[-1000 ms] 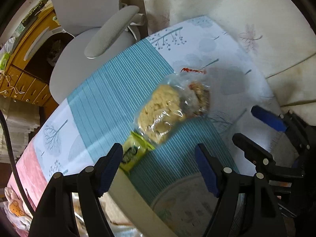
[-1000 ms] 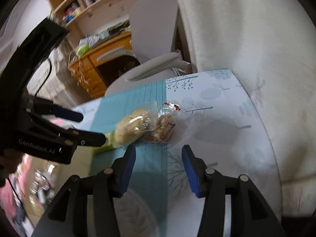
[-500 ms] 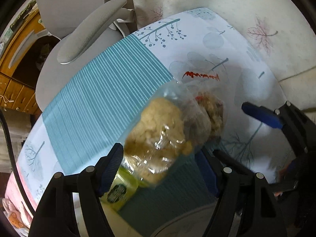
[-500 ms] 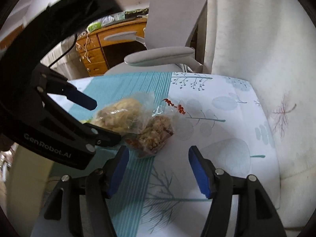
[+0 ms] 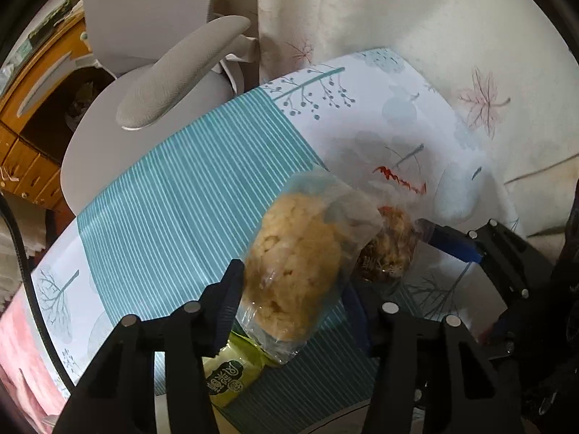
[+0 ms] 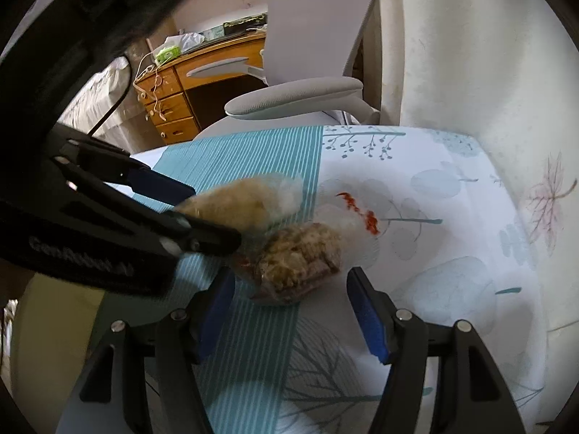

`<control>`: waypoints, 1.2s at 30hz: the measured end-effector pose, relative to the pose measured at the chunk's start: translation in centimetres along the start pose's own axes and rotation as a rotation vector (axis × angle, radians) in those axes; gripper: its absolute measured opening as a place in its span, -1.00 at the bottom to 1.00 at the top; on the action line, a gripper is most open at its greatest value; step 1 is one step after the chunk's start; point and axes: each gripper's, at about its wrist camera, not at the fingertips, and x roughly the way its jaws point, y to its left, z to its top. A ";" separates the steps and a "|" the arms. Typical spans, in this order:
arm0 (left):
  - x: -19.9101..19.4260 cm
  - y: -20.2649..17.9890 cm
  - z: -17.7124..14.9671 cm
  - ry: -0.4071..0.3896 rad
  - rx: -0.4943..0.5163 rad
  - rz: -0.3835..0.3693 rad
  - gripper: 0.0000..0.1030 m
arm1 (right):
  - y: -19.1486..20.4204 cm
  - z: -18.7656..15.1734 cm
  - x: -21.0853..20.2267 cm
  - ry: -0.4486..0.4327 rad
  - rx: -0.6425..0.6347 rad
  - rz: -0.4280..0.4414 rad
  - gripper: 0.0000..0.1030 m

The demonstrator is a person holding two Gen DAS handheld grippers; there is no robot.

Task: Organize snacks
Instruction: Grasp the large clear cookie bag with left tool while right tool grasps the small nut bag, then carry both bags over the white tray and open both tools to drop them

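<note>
A clear bag of pale yellow puffed snacks [image 5: 300, 256] lies on the table, and my left gripper [image 5: 293, 300] stands open around its near end. It shows blurred in the right wrist view [image 6: 249, 202] between the left gripper's fingers [image 6: 163, 184]. A second clear bag of brown snacks [image 6: 296, 260] with a red tie [image 6: 358, 213] lies beside it, also in the left wrist view [image 5: 387, 249]. My right gripper [image 6: 293, 307] is open, with the brown bag's near end between its fingertips. A green packet [image 5: 231, 372] lies under the yellow bag's near end.
The table wears a teal-striped and tree-print cloth [image 5: 173, 217]. A grey office chair [image 6: 300, 94] stands past the far edge, a wooden desk [image 6: 173, 90] behind it. A leaf-print curtain [image 6: 488, 72] hangs along the right side. A pale rim [image 5: 163, 405] sits at the near edge.
Both grippers have moved forward and down to the two bags. The left gripper's fingers now straddle the yellow bag; the right gripper's fingers have reached the brown bag.
</note>
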 end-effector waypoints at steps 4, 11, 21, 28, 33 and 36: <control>-0.8 1.2 -0.2 -0.034 -0.052 -0.006 -0.14 | -0.3 0.2 -0.3 -0.026 0.049 0.016 0.26; -3.6 3.8 -1.3 -0.112 -0.189 -0.044 -0.15 | -0.4 0.6 0.6 -0.013 0.093 0.021 0.26; -7.7 6.0 -3.8 -0.168 -0.315 -0.069 -0.15 | 0.0 0.4 0.8 -0.005 0.130 0.013 -0.15; -11.0 5.7 -5.9 -0.181 -0.355 -0.091 -0.15 | -0.9 0.2 0.0 0.065 0.243 0.010 -0.18; -14.0 5.2 -7.3 -0.207 -0.366 -0.086 -0.15 | -1.1 -0.5 -1.5 0.110 0.323 0.006 -0.18; -15.8 4.8 -8.8 -0.207 -0.372 -0.080 -0.15 | -0.7 -1.0 -3.0 0.131 0.357 0.012 -0.18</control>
